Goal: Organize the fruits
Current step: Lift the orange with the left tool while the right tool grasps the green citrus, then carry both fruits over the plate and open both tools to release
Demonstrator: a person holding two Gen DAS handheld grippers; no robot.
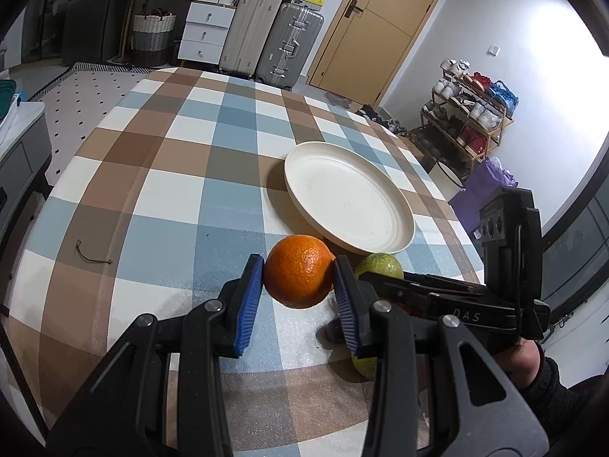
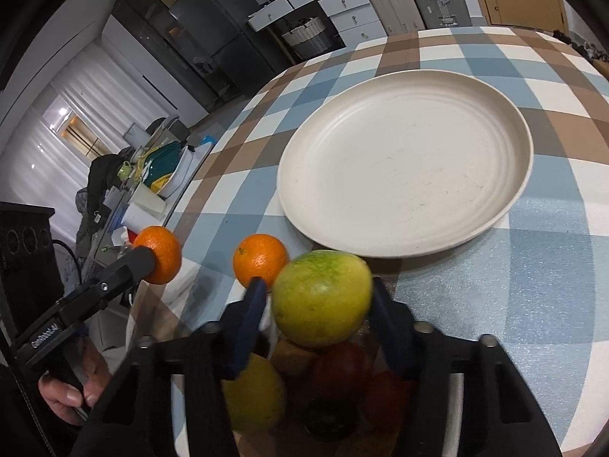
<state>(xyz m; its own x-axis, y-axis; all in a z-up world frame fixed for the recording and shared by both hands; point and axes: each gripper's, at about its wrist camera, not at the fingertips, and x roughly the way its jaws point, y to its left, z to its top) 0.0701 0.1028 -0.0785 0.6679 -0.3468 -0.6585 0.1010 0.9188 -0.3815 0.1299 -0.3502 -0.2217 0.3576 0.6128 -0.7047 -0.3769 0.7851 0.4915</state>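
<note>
Left gripper [image 1: 298,282], marked "DAS": pads clamped an orange [image 1: 297,276]. Right gripper [image 2: 319,304]: jaws gripped a green citrus [image 2: 321,297]; white plate [image 2: 495,95] beyond.

Even indoor light, strong fisheye edge-warping.

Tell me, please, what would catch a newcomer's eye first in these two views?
Probably the two held fruits: the left gripper is shut on an orange, and the right gripper has a green-yellow citrus between its pads. Just beyond them a big empty white plate sits on the checked tablecloth. A second orange lies on the cloth beside the citrus, and more fruit is heaped below the right gripper.
</note>
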